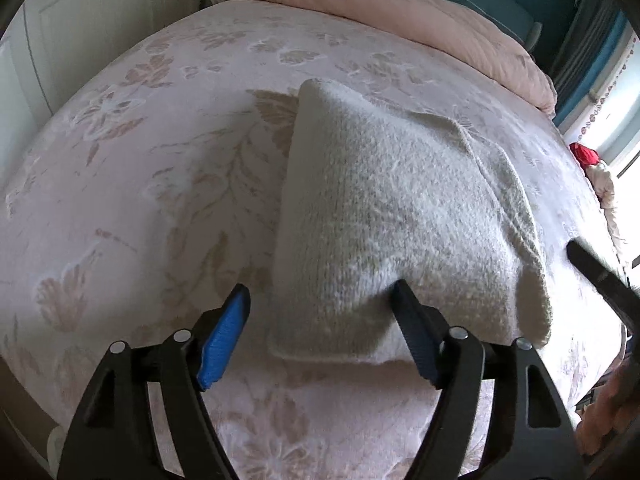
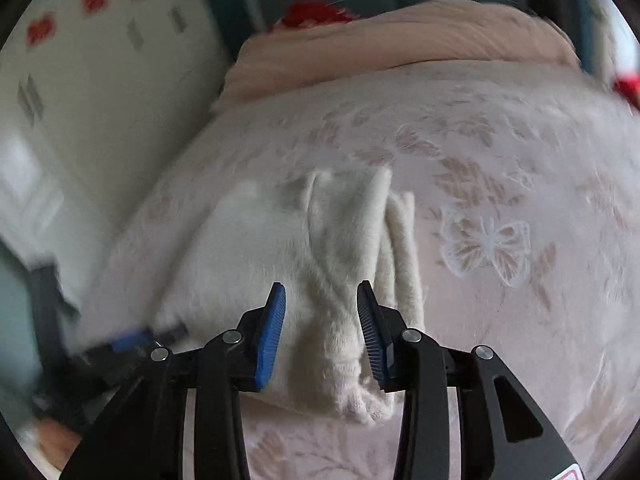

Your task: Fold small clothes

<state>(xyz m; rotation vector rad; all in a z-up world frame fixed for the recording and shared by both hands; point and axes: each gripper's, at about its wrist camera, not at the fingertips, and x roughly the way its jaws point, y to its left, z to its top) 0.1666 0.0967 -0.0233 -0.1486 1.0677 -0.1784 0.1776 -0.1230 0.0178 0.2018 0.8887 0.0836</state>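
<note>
A fuzzy off-white knit garment (image 1: 392, 216) lies folded on the pink floral bedspread (image 1: 160, 184). My left gripper (image 1: 320, 300) is open, its fingers straddling the garment's near left corner just above the cloth. In the right wrist view the garment (image 2: 320, 248) shows layered folds on its right side. My right gripper (image 2: 321, 300) is open with its jaws either side of the garment's near edge, holding nothing. The right gripper's black finger shows at the right edge of the left wrist view (image 1: 600, 276). The left gripper shows blurred at lower left of the right wrist view (image 2: 132, 338).
A rolled pink duvet (image 1: 400, 12) lies along the far end of the bed. White wardrobe doors (image 1: 80, 20) stand to the left. A red item (image 1: 585, 155) and bundled cloth sit at the bed's right edge by a bright window.
</note>
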